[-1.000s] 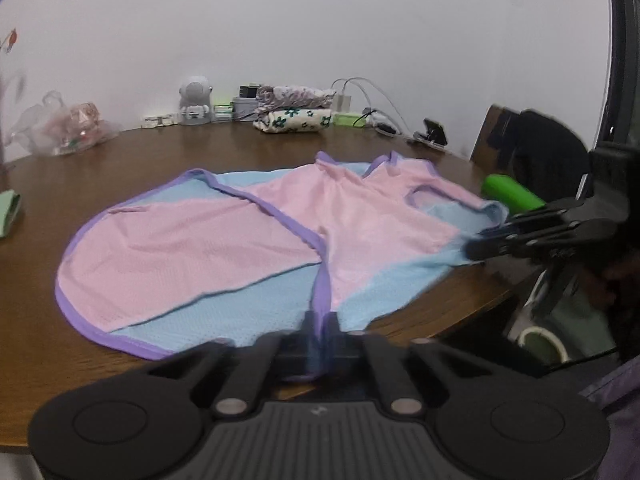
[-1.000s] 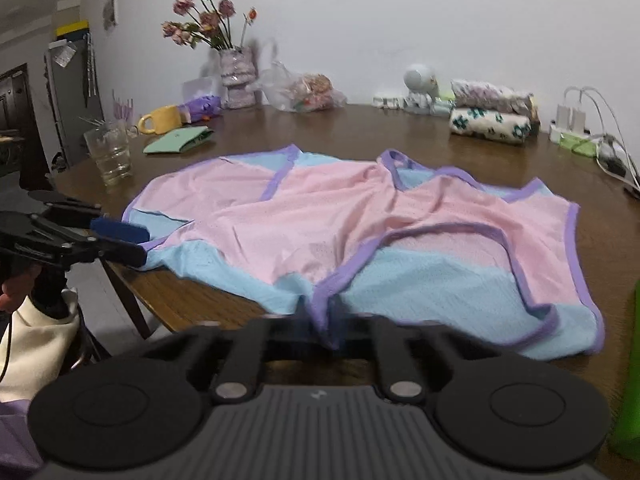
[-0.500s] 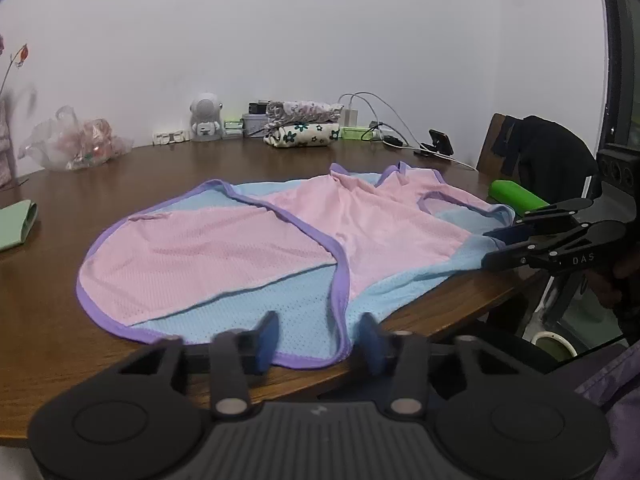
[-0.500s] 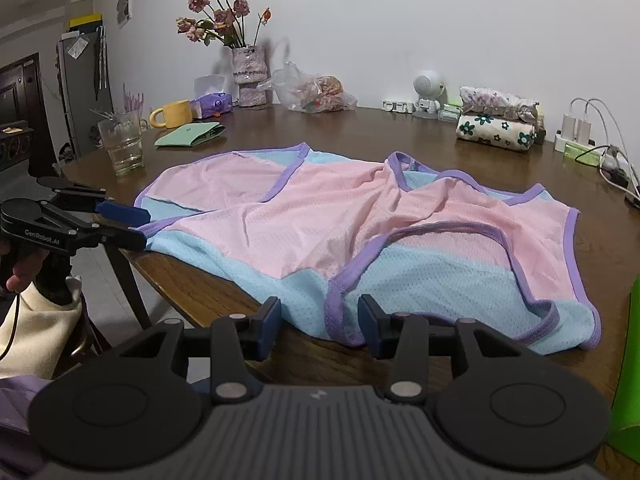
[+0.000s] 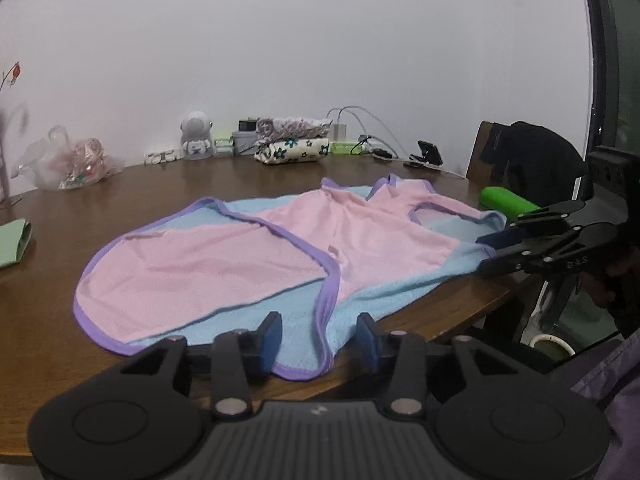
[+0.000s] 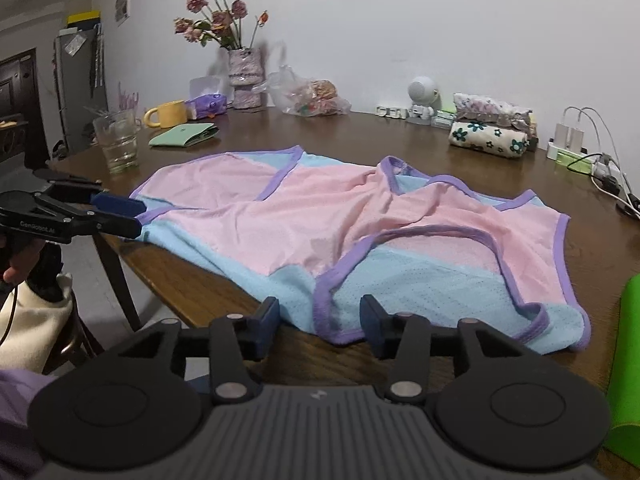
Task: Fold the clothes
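- Left wrist view: left gripper (image 5: 318, 340) low centre of frame, jaws parted and have just been opening. The purple-trimmed hem of the garment (image 5: 256, 256) lies between the blue pads (image 5: 270, 338), but they aren't pressing it – released.
- Garment itself: pink and light blue mesh w/ purple binding, spread flat across the mid-frame on the brown tabletop (image 5: 48, 300), near edge hanging just at the table's rim.
- Right gripper (image 5: 494, 250) shows at right of frame, at the garment's far-right blue corner; jaws apart there too, have just been opening, cloth not pinched as far as I can tell.
- Bkgd, upper centre: folded floral cloths (image 5: 292, 148) stacked by the wall, small white figurine (image 5: 196, 140) left of them, chargers w/ cables to the right. Green roll (image 5: 506, 200) at right edge of tabletop.
- Right wrist view: right gripper (image 6: 320, 324) low centre, jaws parted, garment (image 6: 352, 224) hem w/ purple trim sitting between the pads, untouched – let go.
- Left gripper (image 6: 120, 216) at left of frame, at the garment's left blue corner, blue pads separated.
- Upper left of frame: vase of flowers (image 6: 244, 76), yellow mug (image 6: 168, 114), drinking glass (image 6: 118, 142), green pouch (image 6: 186, 135) all on the tabletop (image 6: 360, 132), well apart from the garment.
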